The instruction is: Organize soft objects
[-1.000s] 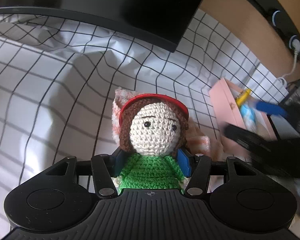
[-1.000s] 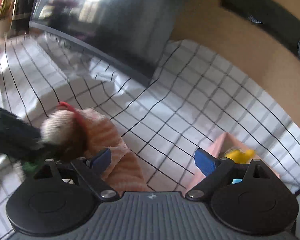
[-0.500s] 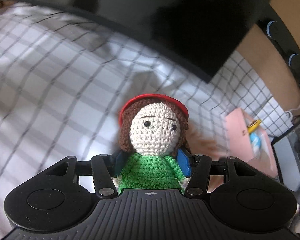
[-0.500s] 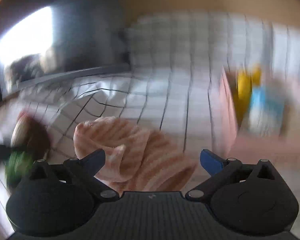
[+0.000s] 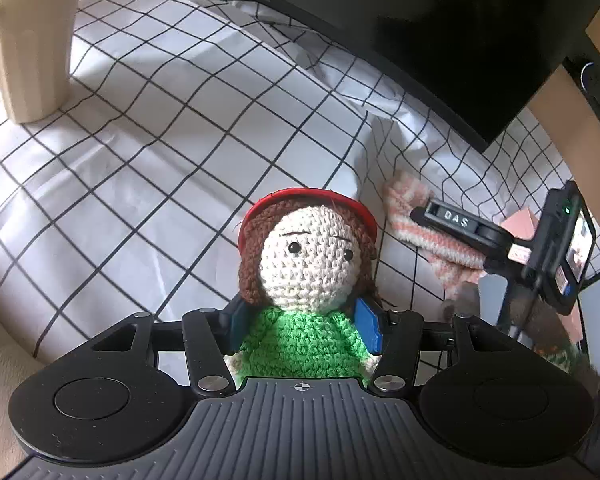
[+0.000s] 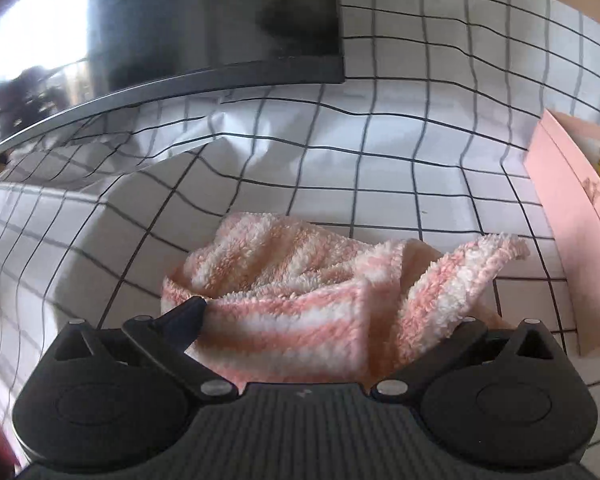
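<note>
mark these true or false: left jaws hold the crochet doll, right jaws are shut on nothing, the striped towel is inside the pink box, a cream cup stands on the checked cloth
1. The left gripper holds the crochet doll. True.
2. The right gripper is shut on nothing. False: its jaws are spread around the striped towel.
3. The towel is inside the pink box. False: it lies on the checked cloth beside the box.
4. A cream cup stands on the cloth. True.

A white cloth with a black grid [image 5: 172,152] covers the surface, rumpled toward 12 o'clock under a dark monitor [image 5: 440,28]. A cream cup [image 5: 28,44] stands upright on the cloth at 10 o'clock, well apart from the monitor's near edge.
</note>
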The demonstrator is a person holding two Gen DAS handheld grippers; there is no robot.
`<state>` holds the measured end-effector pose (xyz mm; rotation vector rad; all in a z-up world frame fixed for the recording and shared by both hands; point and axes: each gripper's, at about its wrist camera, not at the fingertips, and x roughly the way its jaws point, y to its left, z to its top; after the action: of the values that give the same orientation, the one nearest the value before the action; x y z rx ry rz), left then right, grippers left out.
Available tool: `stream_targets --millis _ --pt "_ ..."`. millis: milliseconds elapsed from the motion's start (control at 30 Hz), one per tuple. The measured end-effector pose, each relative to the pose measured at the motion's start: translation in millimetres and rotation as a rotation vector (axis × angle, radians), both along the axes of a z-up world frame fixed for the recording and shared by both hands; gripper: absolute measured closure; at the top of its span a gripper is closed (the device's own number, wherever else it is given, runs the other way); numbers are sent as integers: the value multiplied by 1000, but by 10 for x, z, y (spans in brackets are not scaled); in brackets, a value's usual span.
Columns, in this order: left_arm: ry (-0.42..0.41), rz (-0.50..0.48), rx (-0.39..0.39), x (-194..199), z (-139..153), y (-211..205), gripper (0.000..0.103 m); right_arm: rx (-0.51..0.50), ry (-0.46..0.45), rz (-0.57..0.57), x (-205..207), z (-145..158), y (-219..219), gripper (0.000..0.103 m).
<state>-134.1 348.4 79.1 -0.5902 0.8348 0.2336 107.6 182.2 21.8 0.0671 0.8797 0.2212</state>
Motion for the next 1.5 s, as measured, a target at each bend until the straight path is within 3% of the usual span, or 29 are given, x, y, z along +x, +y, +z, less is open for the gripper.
stream_targets --millis 100,267,500,733,833,933,1000,1067,1167,1333,1433,1500 --pt "-1 15 -7 -14 -22 0 44 2 23 2 16 4 -5 0" --pt "15 18 3 31 -51 -35 44 -26 54 111 59 30 -26 0" --pt "-1 -39 -7 160 -31 -194 44 -27 40 173 11 41 -155 1" --pt "-14 -132 -33 327 -79 -520 44 -151 49 295 -599 83 -881 3" --pt "2 -182 -51 432 -122 -716 44 -226 -26 338 -923 106 -1321 1" --pt "21 -244 -56 563 -155 -959 44 -315 -123 297 -1099 102 -1577 0" --pt "28 -284 -65 667 -161 -1116 44 -254 -109 231 -1060 138 -1712 0" --pt "36 -315 -54 776 -179 -1246 44 -121 -82 191 -1001 245 -1835 0" --pt "46 -345 -20 971 -200 -1408 44 -15 -127 185 -1052 511 -1879 0" --pt "-27 -413 -46 1284 -85 -1562 44 -158 -327 292 -1356 716 -1718 0" --pt "-34 -484 -36 1508 -35 -1616 44 -221 -310 302 -1423 564 -1642 0" --pt "-17 -525 -88 1659 -88 -1605 44 -210 -285 316 -1435 462 -1554 0"
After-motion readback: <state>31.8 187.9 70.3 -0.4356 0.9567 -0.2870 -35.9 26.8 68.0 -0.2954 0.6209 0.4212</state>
